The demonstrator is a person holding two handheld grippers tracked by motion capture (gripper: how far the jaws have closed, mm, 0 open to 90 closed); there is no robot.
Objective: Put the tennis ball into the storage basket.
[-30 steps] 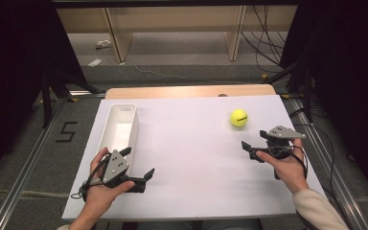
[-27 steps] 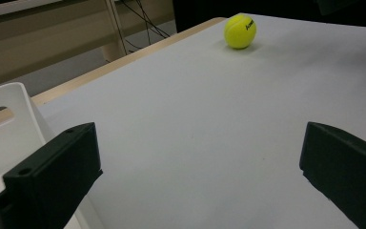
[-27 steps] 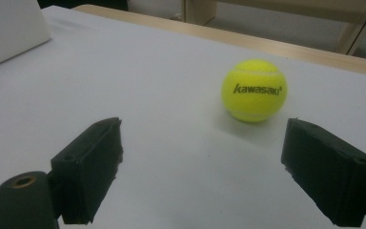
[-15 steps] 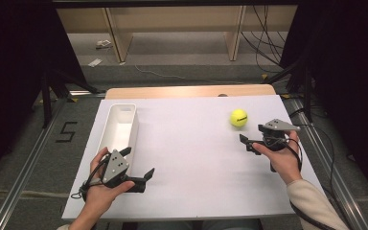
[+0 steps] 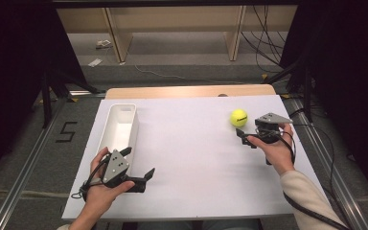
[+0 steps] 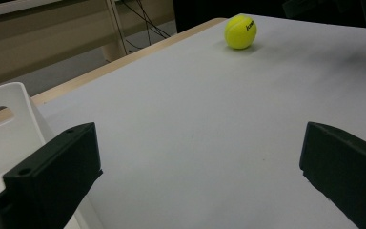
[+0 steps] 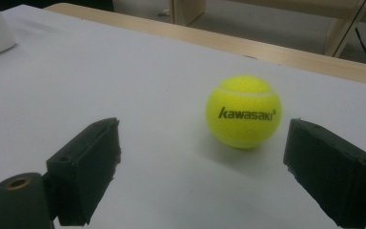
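Our right gripper (image 7: 200, 157) has its jaws wide open and empty near the round yellow felt tennis ball (image 7: 243, 111) on the white surface (image 5: 191, 158), so we should put one on each side before squeezing.

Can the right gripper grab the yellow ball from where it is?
Probably yes. The right gripper is open, the tennis ball sits just ahead between its jaws, and only bare white table lies between them.

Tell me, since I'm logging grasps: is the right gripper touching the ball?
Apart. The right gripper view shows the ball sitting beyond the open right gripper, with bare table showing between it and both jaws.
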